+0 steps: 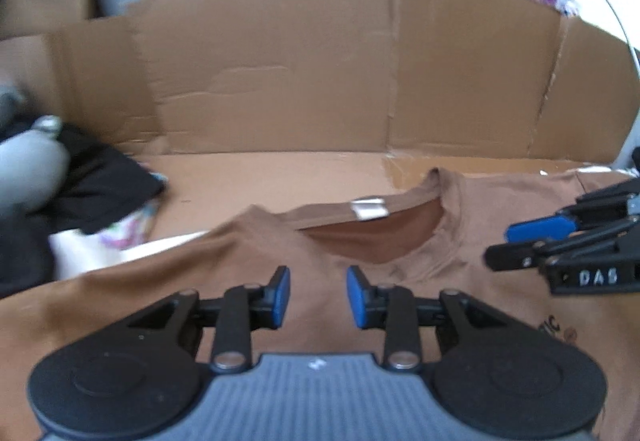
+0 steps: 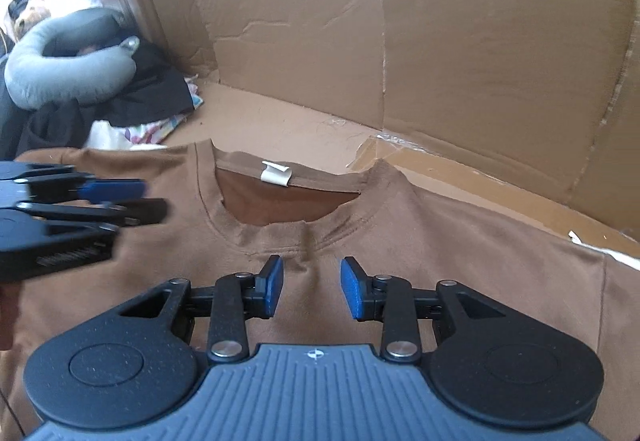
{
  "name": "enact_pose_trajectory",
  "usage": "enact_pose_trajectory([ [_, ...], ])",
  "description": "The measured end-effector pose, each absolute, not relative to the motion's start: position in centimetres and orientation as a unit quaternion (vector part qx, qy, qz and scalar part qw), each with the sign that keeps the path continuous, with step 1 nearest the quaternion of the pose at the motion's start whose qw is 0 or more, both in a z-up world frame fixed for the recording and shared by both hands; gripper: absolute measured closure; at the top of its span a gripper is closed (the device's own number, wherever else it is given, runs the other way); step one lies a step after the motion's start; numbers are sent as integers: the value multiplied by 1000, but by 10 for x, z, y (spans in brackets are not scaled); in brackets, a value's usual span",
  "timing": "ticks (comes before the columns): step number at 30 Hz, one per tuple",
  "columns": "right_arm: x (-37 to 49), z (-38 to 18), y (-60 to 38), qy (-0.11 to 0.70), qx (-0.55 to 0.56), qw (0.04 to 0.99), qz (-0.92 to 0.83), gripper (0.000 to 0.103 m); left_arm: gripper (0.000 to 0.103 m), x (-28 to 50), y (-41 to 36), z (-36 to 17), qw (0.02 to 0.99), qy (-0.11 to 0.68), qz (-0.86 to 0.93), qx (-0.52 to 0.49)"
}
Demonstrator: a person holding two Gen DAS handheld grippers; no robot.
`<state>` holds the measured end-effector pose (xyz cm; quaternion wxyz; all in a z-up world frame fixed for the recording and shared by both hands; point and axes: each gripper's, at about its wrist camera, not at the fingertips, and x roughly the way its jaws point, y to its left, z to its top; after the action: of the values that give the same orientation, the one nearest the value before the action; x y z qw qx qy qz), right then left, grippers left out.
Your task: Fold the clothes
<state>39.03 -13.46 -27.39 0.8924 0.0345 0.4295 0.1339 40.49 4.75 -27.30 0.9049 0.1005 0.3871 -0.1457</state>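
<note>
Brown T-shirt (image 2: 440, 249) lies spread on cardboard (image 2: 304, 121), collar toward the frame's top.

The right gripper (image 2: 312, 291) hovers at lower centre with fingers spread, empty, the neckline just above its tips. The left gripper (image 1: 318, 297), likewise spread and empty, sits below the collar's left half. Dark clothes (image 2: 120, 97) and a grey neck pillow (image 2: 60, 69) fill the upper left.

Brown tee (image 1: 280, 253) cut off at frame edges; chest print (image 1: 558, 327) too blurred to read.
</note>
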Motion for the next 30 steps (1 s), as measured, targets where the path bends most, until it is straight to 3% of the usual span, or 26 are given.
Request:
enact_pose_trajectory([
  [19,330,-193,-19,383,33,900,205,63,68,347,245,-153,913,382,-6,143],
  [24,307,-187,24,377,57,899,216,56,66,352,293,-148,908,390,3,151],
  [30,277,-199,76,376,65,896,228,56,60,360,336,-169,903,403,-23,145],
])
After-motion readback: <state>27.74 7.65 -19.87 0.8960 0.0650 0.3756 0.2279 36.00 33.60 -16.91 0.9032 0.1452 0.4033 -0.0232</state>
